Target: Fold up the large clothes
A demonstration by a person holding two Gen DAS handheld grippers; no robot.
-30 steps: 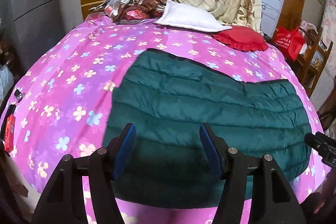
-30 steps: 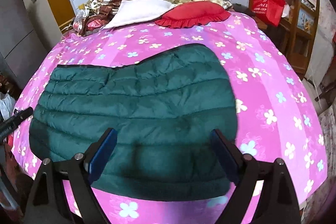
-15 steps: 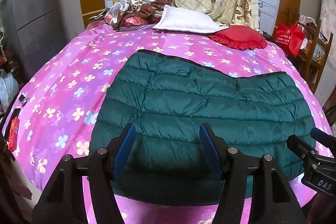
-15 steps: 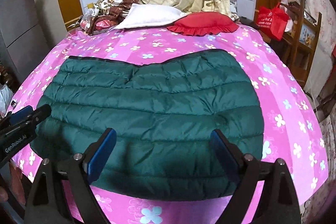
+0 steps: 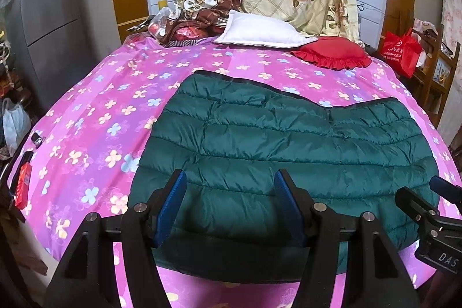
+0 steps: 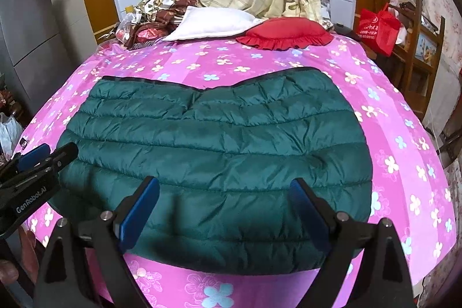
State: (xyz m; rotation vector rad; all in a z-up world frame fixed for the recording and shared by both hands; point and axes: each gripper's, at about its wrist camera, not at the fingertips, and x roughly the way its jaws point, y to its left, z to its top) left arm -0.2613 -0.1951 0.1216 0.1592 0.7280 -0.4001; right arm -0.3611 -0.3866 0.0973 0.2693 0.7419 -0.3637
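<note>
Left wrist view: the left claw (image 5: 229, 186), released and empty, has drawn back from the folded green jacket (image 5: 288, 152) lying flat on the bed (image 5: 95, 117). The right claw (image 6: 225, 197), likewise released, hangs above the jacket's near edge; this fold appears complete.

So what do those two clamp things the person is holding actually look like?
Both look alike. The left tool has two black angular fingers, each lined inside with a ribbed blue pad and fixed with round silver bolts. The right tool is built the same. Seen side-on, their bodies carry white lettering: "GenRobot.AI" on the left, "DAS" on the right. No cables or sleeves show.
</note>
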